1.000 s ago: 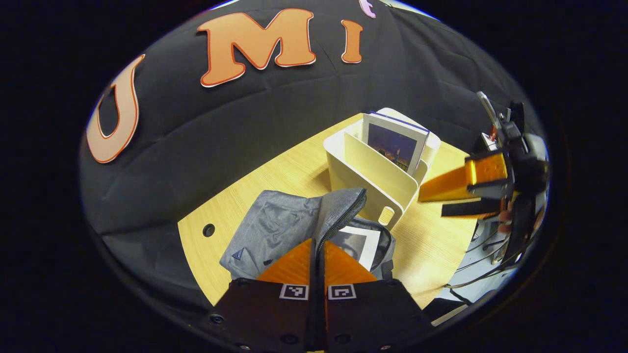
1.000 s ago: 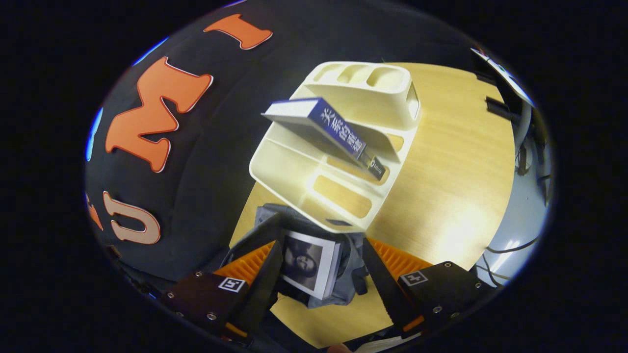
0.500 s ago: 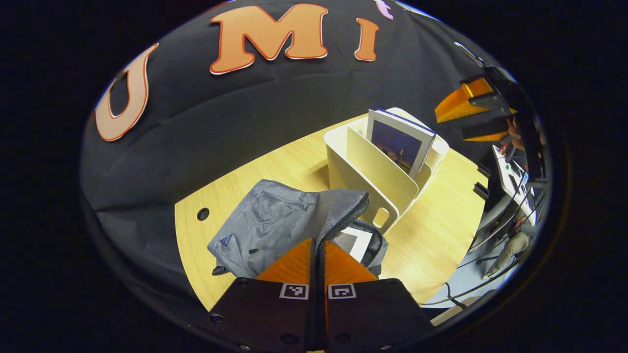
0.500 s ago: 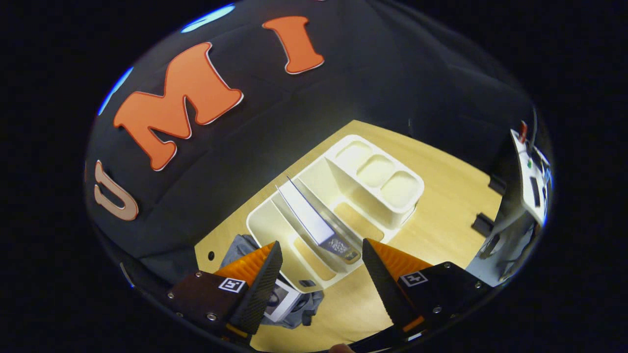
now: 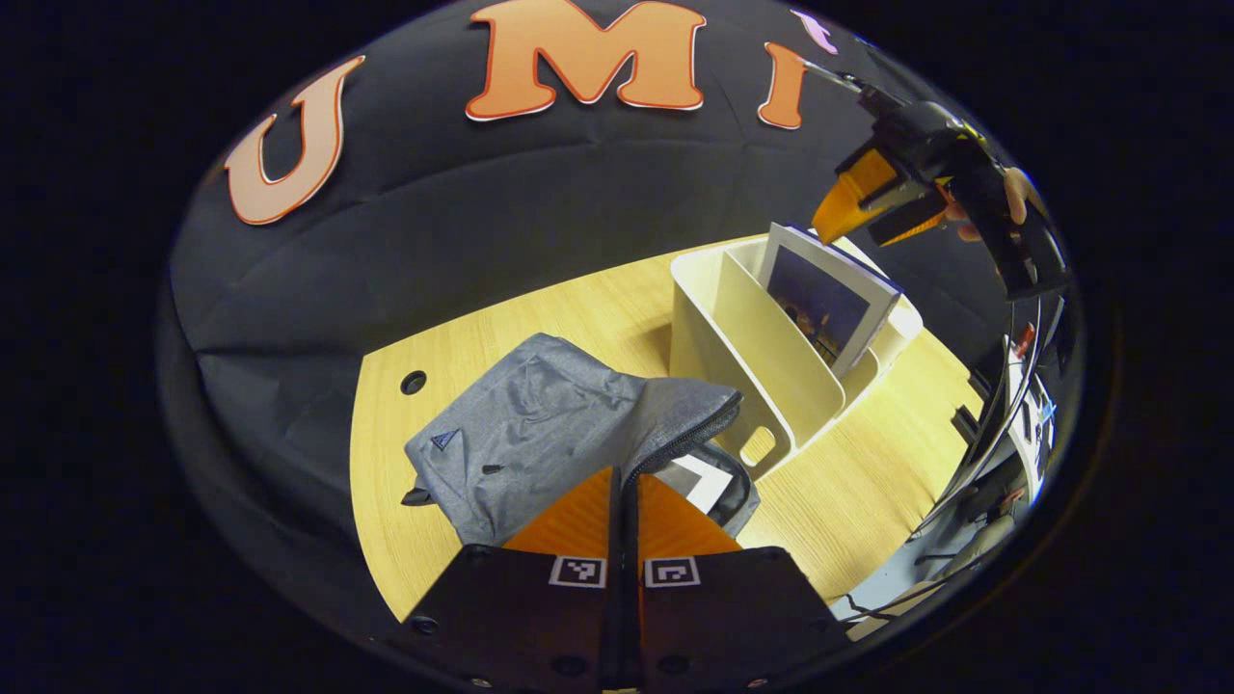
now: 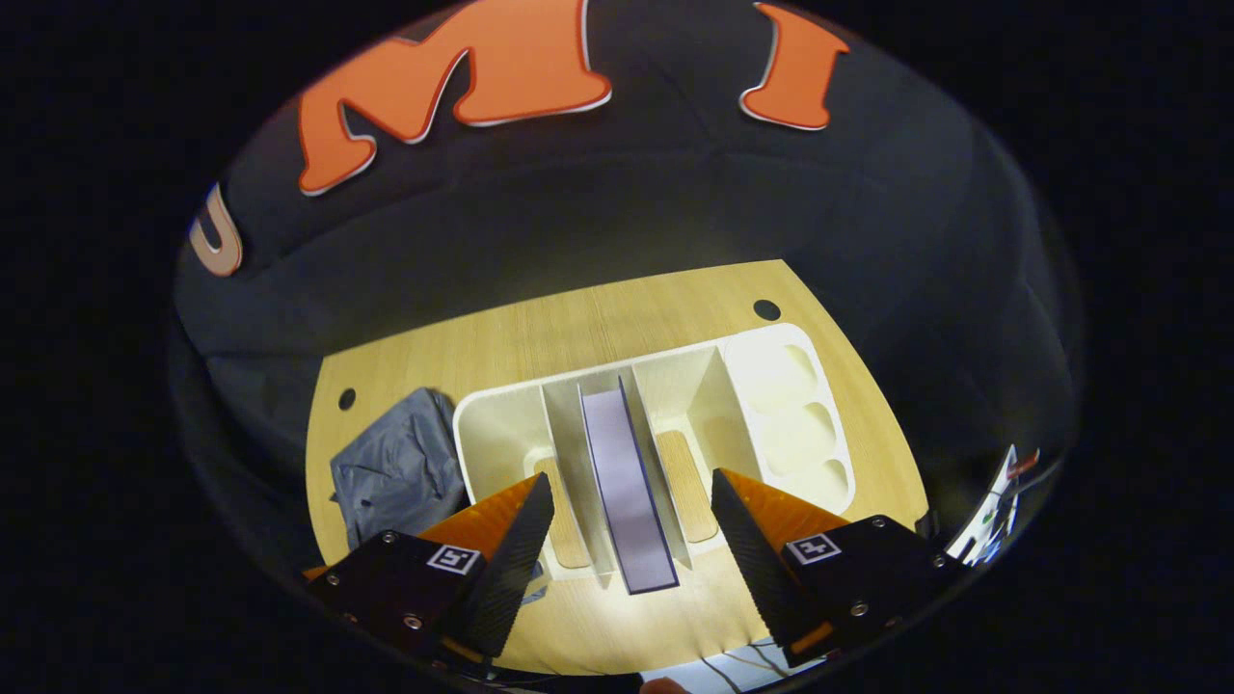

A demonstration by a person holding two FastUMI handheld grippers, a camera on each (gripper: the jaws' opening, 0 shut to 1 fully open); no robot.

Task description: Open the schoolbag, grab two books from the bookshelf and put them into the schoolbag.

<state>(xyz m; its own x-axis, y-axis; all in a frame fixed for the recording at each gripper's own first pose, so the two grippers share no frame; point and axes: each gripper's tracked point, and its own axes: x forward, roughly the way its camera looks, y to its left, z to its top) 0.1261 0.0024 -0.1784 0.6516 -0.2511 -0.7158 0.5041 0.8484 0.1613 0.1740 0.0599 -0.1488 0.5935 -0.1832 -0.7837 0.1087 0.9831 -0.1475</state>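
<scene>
Holding my left gripper (image 5: 625, 482) pinched flat on the grey woven schoolbag's (image 5: 540, 424) zippered flap; my right gripper (image 6: 627, 520) hangs wide open, empty, straddling the slim book (image 6: 627, 482) upright in the smooth cream bookshelf (image 6: 771, 386).

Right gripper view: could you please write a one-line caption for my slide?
Open right gripper poised above the remaining book standing in the cream bookshelf, grey schoolbag beside it.

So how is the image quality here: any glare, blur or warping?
Left gripper view: sharp, strong fisheye bowing of the table edge. Right gripper view: bright glare on the table in front of the bookshelf, washing out the wood grain; the book stays readable in outline.
</scene>
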